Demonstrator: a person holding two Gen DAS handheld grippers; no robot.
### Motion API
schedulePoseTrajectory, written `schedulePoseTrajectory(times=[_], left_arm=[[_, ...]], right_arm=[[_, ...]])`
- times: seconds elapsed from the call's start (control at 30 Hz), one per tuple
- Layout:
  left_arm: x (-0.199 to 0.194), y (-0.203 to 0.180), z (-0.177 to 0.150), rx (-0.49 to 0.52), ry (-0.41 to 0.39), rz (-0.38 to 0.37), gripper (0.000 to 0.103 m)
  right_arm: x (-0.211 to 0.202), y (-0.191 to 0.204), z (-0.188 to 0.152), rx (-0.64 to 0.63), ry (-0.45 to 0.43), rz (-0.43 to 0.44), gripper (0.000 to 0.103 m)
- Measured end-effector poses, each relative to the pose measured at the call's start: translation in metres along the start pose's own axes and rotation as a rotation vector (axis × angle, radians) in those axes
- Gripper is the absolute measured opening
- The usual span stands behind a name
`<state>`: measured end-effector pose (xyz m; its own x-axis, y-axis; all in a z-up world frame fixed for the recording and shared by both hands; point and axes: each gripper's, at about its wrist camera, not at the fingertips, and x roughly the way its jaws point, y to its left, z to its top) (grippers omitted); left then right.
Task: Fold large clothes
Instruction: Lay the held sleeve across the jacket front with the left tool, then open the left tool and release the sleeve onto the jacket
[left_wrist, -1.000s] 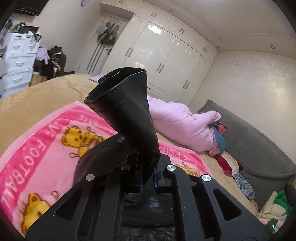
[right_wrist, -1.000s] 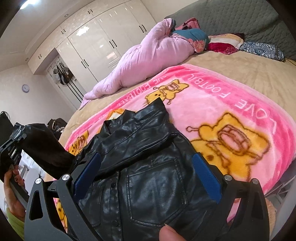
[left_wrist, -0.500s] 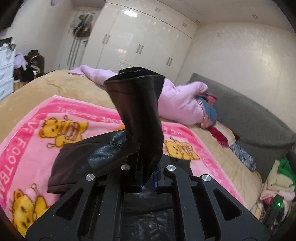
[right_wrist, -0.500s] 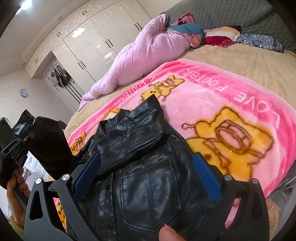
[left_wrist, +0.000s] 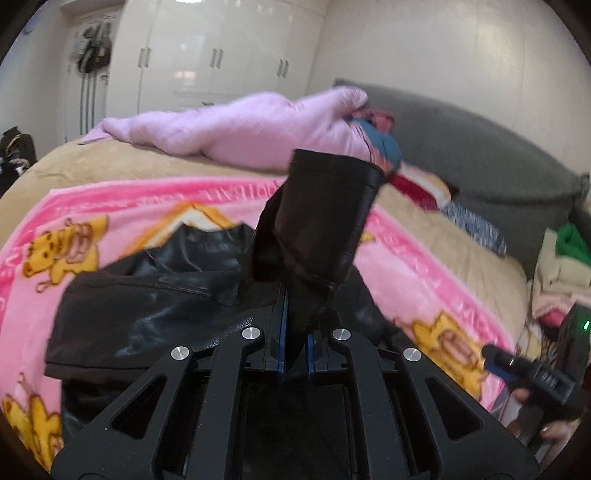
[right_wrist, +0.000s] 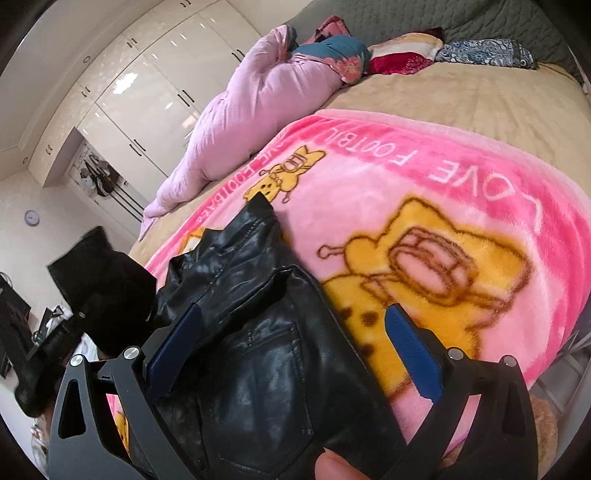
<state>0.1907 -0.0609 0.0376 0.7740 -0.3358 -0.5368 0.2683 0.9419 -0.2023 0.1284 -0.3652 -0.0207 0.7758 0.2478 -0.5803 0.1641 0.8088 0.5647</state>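
Sleeve pinched in left tongs; right tongs spread.

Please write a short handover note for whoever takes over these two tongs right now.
Left tongs: shut on the black leather jacket's sleeve, held raised above the jacket body.
Right tongs: open, empty, hovering over the jacket's chest pocket.
Jacket: front up on the pink blanket, collar away from you.
Done: sleeve lifted.
Left: probably lay that sleeve across the body, then the other sleeve, then fold.
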Motion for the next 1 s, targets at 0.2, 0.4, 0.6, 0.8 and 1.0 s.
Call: schedulePoseTrajectory(times=[0.2,0.4,0.6,0.8,1.0], left_arm=[[0.032,-0.008,-0.028,0.042,0.096,-0.038,0.003],[0.056,-0.012,-0.051,0.088,0.17,-0.072,0.011],[0.067,-0.022,-0.067,0.123,0.244,-0.187,0.069],[0.054,-0.033,-0.079,0.174,0.267,-0.215,0.075],[0.02,-0.008,-0.064,0.153,0.254,-0.252,0.084]], right_arm=[[0.01,-0.002,-0.002,0.009,0.011,0.003,0.099],[0.016,0.004,-0.002,0.0,0.008,0.021,0.099],[0.026,0.014,-0.001,-0.011,0.03,0.042,0.099],[0.041,0.02,-0.001,0.018,0.078,0.089,0.099],[0.068,0.043,0.008,0.045,0.208,0.172,0.099]])
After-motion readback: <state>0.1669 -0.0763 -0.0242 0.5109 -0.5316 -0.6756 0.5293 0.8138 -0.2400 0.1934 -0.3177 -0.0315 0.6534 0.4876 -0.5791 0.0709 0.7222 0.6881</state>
